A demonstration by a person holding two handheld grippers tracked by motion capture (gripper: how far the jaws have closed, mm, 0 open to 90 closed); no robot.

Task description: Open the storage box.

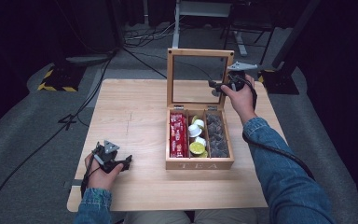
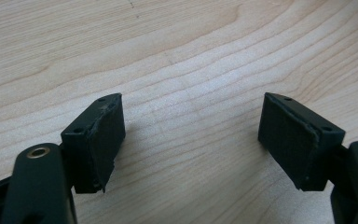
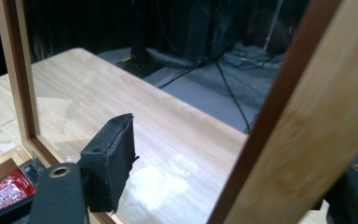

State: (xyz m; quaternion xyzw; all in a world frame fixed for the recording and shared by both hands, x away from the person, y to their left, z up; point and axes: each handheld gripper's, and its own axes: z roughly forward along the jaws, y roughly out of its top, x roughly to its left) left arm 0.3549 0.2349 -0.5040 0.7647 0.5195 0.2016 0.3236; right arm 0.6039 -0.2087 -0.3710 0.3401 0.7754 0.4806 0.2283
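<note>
Wooden tea box (image 1: 199, 163) open on the tabletop (image 1: 135, 116), lid (image 1: 199, 77) upright.
My right claw (image 1: 219, 85) straddles the lid's right frame edge, grip unconfirmed; left claw (image 1: 126, 162) spread apart, low over bare tabletop.

The tea box (image 1: 199, 163) sits right of centre on the table (image 1: 135, 116), its lid (image 1: 198, 54) upright behind three compartments. The left gripper (image 1: 127, 162) lies left of it, the right gripper (image 1: 213, 84) at the lid's right edge.

A pale wooden desk (image 1: 135, 116) stands on grey carpet (image 1: 23, 121). Black cables (image 1: 140, 39) trail across the floor beyond it; the far room is dark.
</note>
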